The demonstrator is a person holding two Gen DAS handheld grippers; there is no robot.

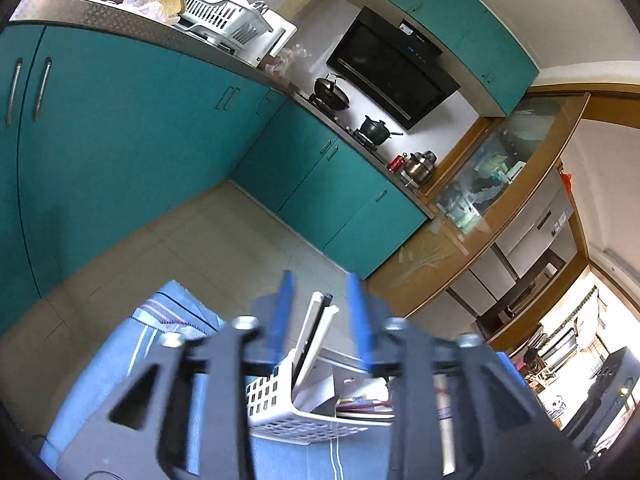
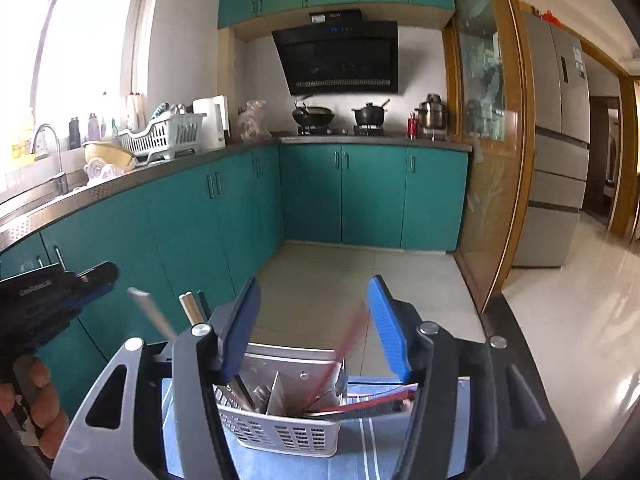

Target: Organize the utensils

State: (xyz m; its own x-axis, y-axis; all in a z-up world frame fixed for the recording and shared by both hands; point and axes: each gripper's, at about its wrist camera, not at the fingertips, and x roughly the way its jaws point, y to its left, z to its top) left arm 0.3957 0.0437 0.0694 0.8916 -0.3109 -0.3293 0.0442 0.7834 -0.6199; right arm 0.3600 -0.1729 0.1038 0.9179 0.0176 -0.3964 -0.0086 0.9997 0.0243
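Two grippers are hanging over one white slotted utensil caddy [image 2: 280,432], which is sitting on a blue striped cloth [image 2: 360,464] near the far edge of whatever carries it; past that edge the pale floor and teal cabinets [image 2: 372,196] are showing.

In the right wrist view, the right gripper [image 2: 316,332] is holding its blue fingers [image 2: 386,328] spread, nothing pressing against the pads. A blurred red chopstick [image 2: 344,352] is leaning in the gap between them, closer to the right-hand finger, its lower end sitting in the caddy's right compartment behind a metal divider [image 2: 280,396]. More red utensils [image 2: 380,400] are lying across the caddy's right rim.

In the left wrist view, the left gripper [image 1: 320,320] is also standing with its fingers [image 1: 286,316] parted. White chopsticks with a dark one [image 1: 314,332] are rising between them without clearly touching either pad, their lower ends resting in the caddy [image 1: 280,408].

From the right wrist view, the left gripper [image 2: 96,280] is appearing at the left edge, a hand [image 2: 40,400] gripping its handle, and pale sticks [image 2: 160,320] are angling up beside it.
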